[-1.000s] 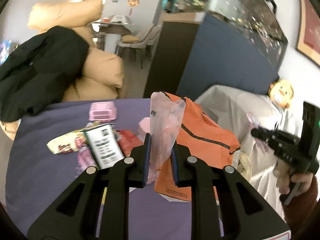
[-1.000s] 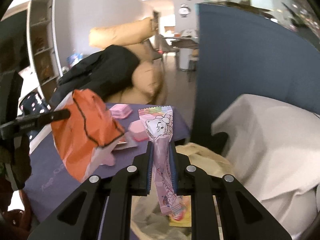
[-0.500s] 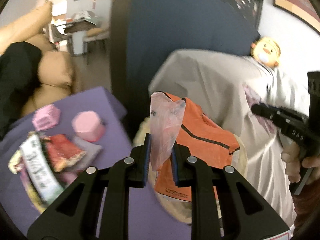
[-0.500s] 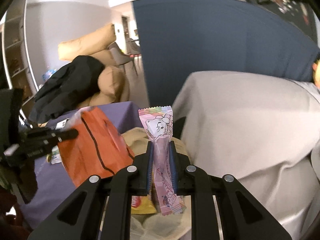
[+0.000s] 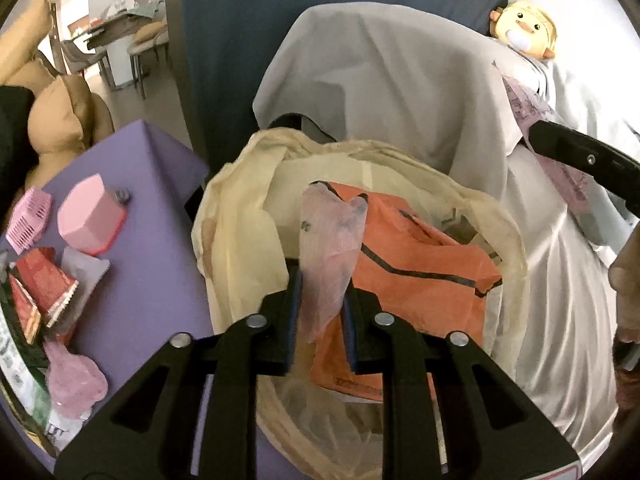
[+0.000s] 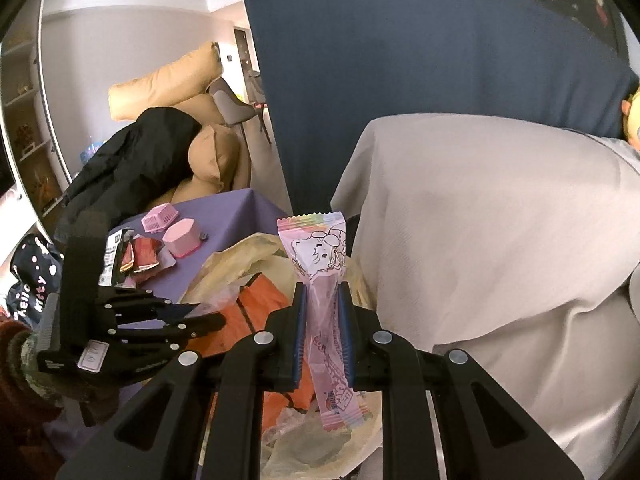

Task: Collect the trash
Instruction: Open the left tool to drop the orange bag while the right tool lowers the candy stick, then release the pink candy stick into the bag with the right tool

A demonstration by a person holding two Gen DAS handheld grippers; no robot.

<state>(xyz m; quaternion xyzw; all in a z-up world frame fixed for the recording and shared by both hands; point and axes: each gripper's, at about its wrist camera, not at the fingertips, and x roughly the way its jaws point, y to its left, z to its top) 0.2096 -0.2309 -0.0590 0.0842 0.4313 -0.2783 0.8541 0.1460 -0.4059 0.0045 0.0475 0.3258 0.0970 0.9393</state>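
Left gripper (image 5: 320, 312) pinches an orange plastic bag (image 5: 416, 264) over the lined trash bin (image 5: 500, 248); right gripper (image 6: 322, 332) clamps an upright pink candy wrapper (image 6: 320, 280) above it.

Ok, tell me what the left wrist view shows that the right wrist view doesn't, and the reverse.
Only the left wrist view shows the yellow plush toy's face, the deep inside of the trash bag, and the left gripper pinching a clear pinkish plastic piece joined to the orange bag.

Only the right wrist view shows the black jacket on the tan cushions, the wall shelves, and the right gripper shut on a pink candy wrapper.

Both show the purple table, pink box, pink basket, red wrappers and white sheet.
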